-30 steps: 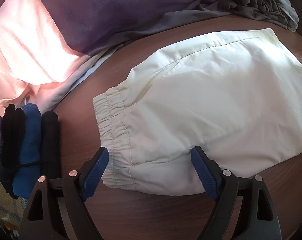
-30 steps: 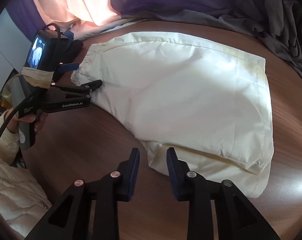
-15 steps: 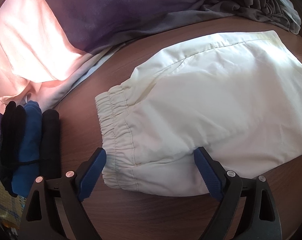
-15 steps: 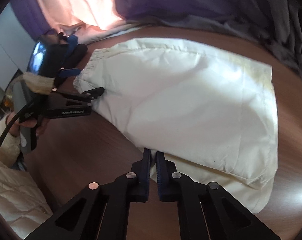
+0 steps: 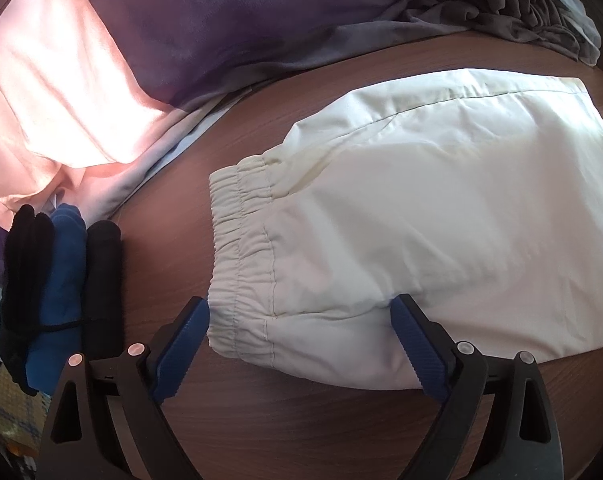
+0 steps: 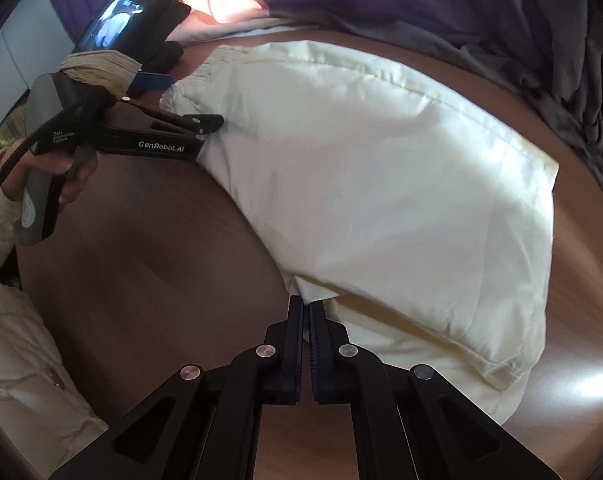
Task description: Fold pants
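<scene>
Pants: the cream pants [image 5: 441, 216] lie flat on my brown wooden table [image 5: 285, 420], already doubled over, elastic waistband [image 5: 237, 256] to the left and the leg ends toward the far right.

Left gripper: my left gripper [image 5: 301, 316] stands wide open, its blue pads either side of the near waistband corner; one fingertip meets the cloth edge, nothing is clamped.

Right gripper: my right gripper [image 6: 306, 304] has its jaws drawn together at the near edge of the pants, where a corner of cloth [image 6: 313, 294] sits right at the tips. I judge it is pinching that corner, though how many layers are caught I cannot tell.

Risk, thin bite: if I hold only the top layer, lifting would peel it off the lower leg [image 6: 401, 356] and undo the fold.

Risk, uneven hold: with the waistband end free, pulling from the right alone would likely drag the whole garment across the table and skew it.

Risk, left closing: closing over the gathered elastic could bunch it or catch only part of its thickness, so it slips out.

Risk, clutter: the rolled dark socks [image 5: 57, 280] lie near left, and the grey garments [image 6: 573, 92] crowd the far right edge; a wide swing could snag them.
</scene>
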`<move>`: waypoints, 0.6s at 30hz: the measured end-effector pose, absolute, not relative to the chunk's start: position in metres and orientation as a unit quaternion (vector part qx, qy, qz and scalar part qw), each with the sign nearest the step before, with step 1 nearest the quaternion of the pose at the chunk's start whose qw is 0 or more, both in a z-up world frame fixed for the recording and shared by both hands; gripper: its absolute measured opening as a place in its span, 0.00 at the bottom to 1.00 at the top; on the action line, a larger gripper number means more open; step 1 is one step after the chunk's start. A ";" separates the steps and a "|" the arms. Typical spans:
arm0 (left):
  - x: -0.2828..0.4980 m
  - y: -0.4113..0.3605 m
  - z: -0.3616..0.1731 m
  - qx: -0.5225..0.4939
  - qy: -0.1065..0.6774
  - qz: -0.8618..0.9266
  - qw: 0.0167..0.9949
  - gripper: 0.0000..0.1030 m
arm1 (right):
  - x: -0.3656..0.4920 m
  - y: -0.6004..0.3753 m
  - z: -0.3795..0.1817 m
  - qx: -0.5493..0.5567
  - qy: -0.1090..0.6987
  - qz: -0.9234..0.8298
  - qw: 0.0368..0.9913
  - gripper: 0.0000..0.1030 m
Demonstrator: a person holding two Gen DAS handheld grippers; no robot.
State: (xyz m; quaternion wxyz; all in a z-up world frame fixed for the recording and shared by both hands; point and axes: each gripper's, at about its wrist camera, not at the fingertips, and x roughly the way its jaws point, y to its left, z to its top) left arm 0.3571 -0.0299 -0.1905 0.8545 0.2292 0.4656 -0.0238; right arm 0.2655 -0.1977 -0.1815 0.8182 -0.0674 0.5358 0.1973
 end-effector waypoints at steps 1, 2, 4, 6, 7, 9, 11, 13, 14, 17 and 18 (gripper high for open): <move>0.357 -0.030 -0.191 0.230 0.465 -0.024 0.854 0.91 | 0.265 -0.198 -0.181 -0.068 0.536 0.197 0.818 0.04; 0.357 -0.031 -0.191 0.231 0.465 -0.024 0.854 0.91 | 0.263 -0.197 -0.181 -0.070 0.536 0.197 0.818 0.04; 0.356 -0.032 -0.191 0.237 0.462 -0.023 0.854 0.91 | 0.260 -0.194 -0.179 -0.076 0.538 0.199 0.816 0.04; 0.356 -0.033 -0.191 0.243 0.458 -0.020 0.855 0.91 | 0.256 -0.192 -0.175 -0.078 0.534 0.199 0.818 0.03; 0.355 -0.034 -0.191 0.245 0.456 -0.018 0.856 0.91 | 0.255 -0.190 -0.173 -0.077 0.533 0.203 0.818 0.03; 0.355 -0.034 -0.191 0.244 0.455 -0.020 0.856 0.91 | 0.250 -0.184 -0.171 -0.085 0.531 0.213 0.816 0.03; 0.353 -0.032 -0.191 0.245 0.454 -0.025 0.856 0.91 | 0.247 -0.180 -0.174 -0.089 0.538 0.217 0.810 0.03; 0.352 -0.031 -0.190 0.249 0.455 -0.032 0.854 0.91 | 0.248 -0.182 -0.175 -0.077 0.553 0.215 0.801 0.04; 0.350 -0.031 -0.190 0.252 0.456 -0.037 0.853 0.91 | 0.248 -0.182 -0.172 -0.077 0.556 0.207 0.801 0.04; 0.339 -0.030 -0.182 0.265 0.447 -0.050 0.853 0.91 | 0.246 -0.181 -0.160 -0.085 0.555 0.192 0.805 0.05; 0.334 -0.030 -0.178 0.269 0.440 -0.052 0.855 0.91 | 0.245 -0.181 -0.154 -0.079 0.554 0.196 0.806 0.05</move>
